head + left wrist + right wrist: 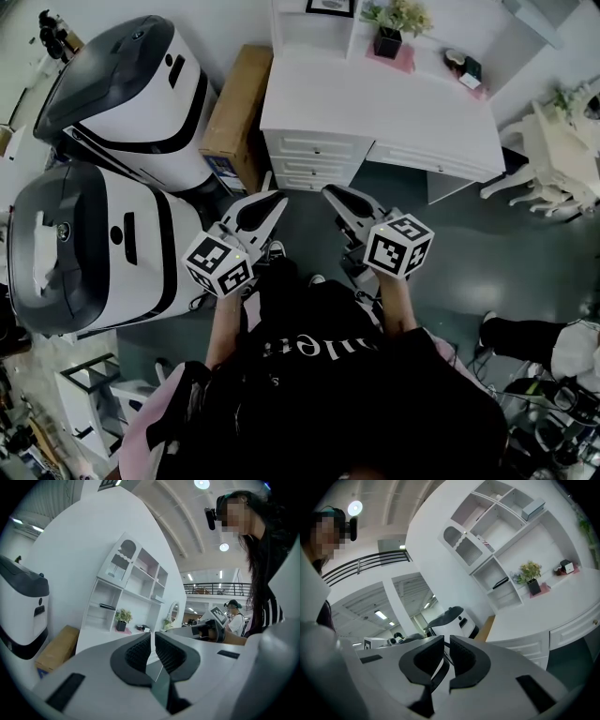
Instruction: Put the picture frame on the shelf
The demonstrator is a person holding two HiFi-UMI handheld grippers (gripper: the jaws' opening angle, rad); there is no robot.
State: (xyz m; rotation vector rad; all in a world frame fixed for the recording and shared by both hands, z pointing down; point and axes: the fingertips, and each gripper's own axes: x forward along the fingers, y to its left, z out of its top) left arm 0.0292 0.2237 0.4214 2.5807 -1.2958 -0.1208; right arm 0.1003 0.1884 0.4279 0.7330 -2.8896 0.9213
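A bright hall with a dark grey floor [450, 244]; against the wall stands a white desk [384, 117] with drawers, and a white shelf unit [309, 33] rises from its back edge; the picture frame [330, 7] – dark-rimmed – lies flat on a board in the unit's lower left compartment, seen again in the left gripper view [107, 605] and the right gripper view [500, 582]; just right of that compartment, at the desk's back edge, a potted plant [394, 23] stands on a pink mat [392, 58], and a small dark object [464, 66] sits toward the back right corner; a cardboard box [234, 103] leans against the desk's left side, with two large white and dark grey machines [131, 84] beyond it

The person stands in front of the desk, short of its front edge, both grippers held over the floor; the left gripper [272, 199] has its jaws drawn together with only a sliver between the ribbed pads [140, 651] and nothing in them; the right gripper [333, 192] is the same – jaws closed up, empty; both are well apart from the picture frame; a white chair [553, 159] stands off the desk's right end
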